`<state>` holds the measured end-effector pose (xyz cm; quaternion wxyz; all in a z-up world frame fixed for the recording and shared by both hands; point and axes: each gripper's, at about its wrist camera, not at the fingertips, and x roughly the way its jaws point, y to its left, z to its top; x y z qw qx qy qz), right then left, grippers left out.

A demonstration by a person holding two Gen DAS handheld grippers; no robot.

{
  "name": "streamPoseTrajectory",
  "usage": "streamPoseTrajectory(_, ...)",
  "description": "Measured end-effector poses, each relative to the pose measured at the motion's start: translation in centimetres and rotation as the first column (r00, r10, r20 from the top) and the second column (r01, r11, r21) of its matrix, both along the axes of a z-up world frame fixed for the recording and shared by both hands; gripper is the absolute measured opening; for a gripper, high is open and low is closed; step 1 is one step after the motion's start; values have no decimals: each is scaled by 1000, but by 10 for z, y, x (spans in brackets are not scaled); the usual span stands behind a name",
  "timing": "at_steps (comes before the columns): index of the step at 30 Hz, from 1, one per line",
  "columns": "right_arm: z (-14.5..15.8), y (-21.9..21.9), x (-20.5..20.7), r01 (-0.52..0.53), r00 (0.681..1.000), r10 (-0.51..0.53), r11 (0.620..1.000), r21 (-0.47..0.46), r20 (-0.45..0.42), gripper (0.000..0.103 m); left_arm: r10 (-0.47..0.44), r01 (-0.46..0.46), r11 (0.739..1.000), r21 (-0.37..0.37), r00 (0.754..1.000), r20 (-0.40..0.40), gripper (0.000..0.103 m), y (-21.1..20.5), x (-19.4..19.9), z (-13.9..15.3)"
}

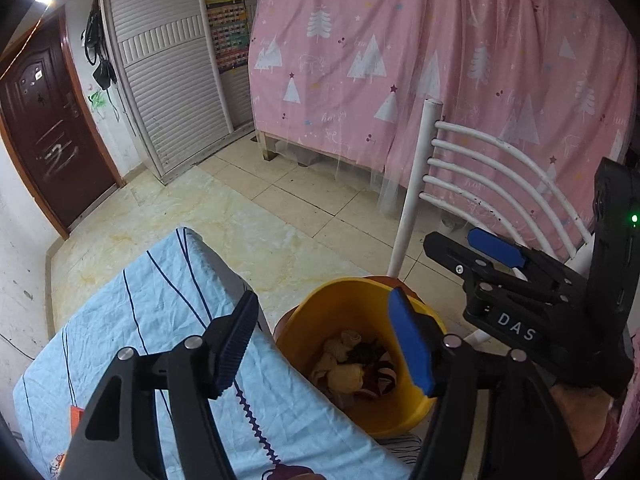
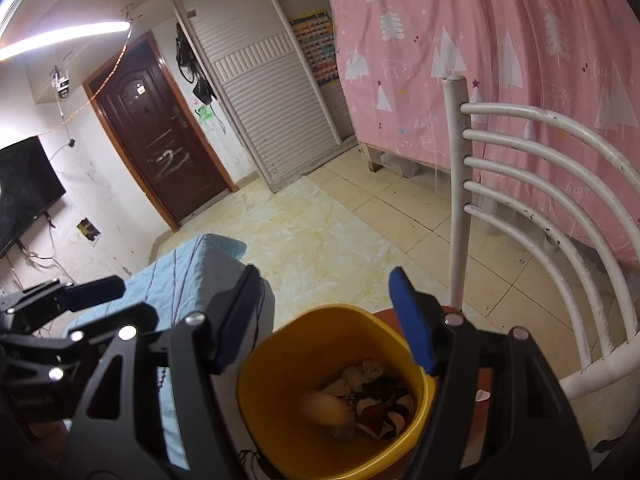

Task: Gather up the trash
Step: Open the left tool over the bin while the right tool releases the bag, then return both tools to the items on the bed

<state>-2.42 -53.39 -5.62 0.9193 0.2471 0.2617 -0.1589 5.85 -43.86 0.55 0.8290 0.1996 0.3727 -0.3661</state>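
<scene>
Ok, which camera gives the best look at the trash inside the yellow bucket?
The right wrist view: it looks down into the yellow bucket, showing the trash. The left wrist view shows the same pile, partly hidden behind a blue finger.

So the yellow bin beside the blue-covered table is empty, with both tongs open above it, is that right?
Not quite: the yellow bin is not empty; crumpled trash lies at its bottom, as the right wrist view shows. The rest holds: it stands beside the blue-covered table, with the left tongs and right tongs open above it.
</scene>
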Motion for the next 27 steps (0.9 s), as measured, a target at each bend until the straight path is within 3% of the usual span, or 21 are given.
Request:
streamPoseTrajectory(7,2,15,6,-37,999,37,999,-17,0,64,43,-43,999,-20,999,14,59,25,2,5)
streamPoseTrajectory(16,5,59,26,-126,992,125,991,-45,-22,65,152,-151,987,-52,988,12,59,90,18,12)
streamPoseTrajectory(27,9,129,58,-269,963,265,961,-71,-55,70,302,-301,948,-102,953,-7,59,187,43,18)
